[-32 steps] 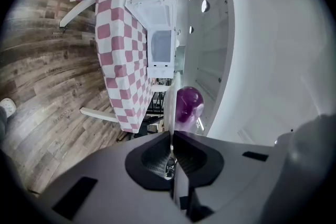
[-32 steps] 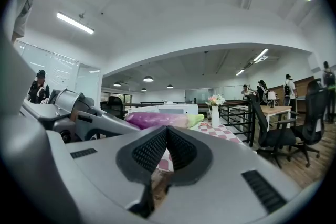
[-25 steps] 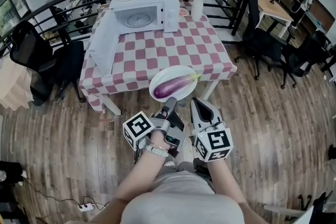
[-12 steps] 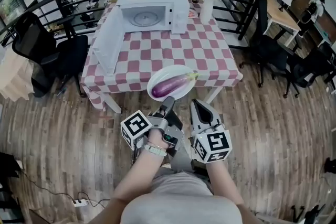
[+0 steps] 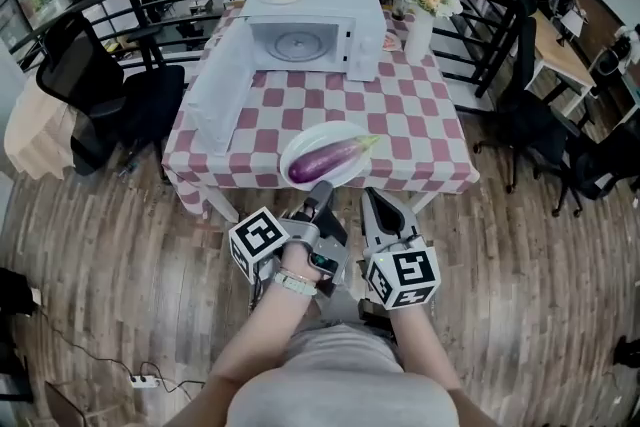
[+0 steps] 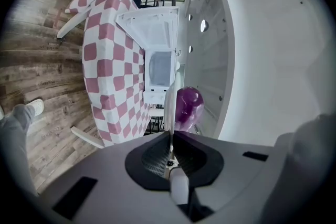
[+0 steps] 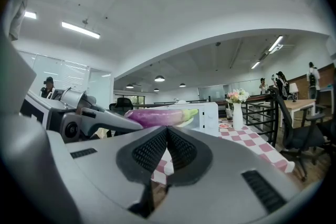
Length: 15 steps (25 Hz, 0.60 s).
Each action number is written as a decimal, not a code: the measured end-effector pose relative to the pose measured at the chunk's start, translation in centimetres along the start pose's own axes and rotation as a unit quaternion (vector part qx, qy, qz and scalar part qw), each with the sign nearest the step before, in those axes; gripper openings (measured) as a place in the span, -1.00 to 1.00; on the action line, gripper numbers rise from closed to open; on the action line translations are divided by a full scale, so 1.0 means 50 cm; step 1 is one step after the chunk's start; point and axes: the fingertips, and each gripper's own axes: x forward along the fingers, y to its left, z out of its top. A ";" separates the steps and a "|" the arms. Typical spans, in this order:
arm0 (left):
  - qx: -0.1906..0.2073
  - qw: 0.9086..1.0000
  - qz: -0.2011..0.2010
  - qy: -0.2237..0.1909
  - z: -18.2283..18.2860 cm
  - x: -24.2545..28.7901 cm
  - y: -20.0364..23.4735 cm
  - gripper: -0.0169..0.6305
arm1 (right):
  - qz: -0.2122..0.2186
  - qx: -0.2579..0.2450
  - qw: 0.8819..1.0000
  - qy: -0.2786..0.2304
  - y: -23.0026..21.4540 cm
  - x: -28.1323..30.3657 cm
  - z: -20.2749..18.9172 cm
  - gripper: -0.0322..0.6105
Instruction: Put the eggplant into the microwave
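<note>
A purple eggplant lies on a white plate held level over the front edge of the checked table. My left gripper is shut on the plate's near rim; in the left gripper view the plate runs edge-on between the jaws, with the eggplant beside it. My right gripper is shut just short of the plate's rim, with nothing between its jaws. In the right gripper view the eggplant shows above the closed jaws. The white microwave stands at the table's far side, its door swung open to the left.
A vase of flowers stands right of the microwave. Black office chairs stand left of the table, more chairs to the right. A dark railing runs behind the table. Wooden floor lies around it.
Both grippers and the plate with the eggplant have come closer to the table; the plate, which hung before the table's front edge, now reaches over it. The grips look unchanged.
</note>
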 end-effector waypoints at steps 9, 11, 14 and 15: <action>0.003 0.999 0.006 -0.035 0.072 0.078 -0.006 -0.90 | 0.024 0.012 1.000 -0.001 -0.046 0.106 0.008 -0.82; 0.001 0.999 0.008 -0.041 0.089 0.096 -0.006 -0.90 | 0.031 0.018 0.999 0.003 -0.054 0.131 0.004 -0.82; 0.001 0.999 0.011 -0.049 0.114 0.125 -0.007 -0.90 | 0.041 0.025 0.999 0.005 -0.067 0.173 0.003 -0.82; 0.002 0.999 0.011 -0.051 0.122 0.135 -0.008 -0.90 | 0.044 0.026 0.999 0.006 -0.072 0.187 0.004 -0.82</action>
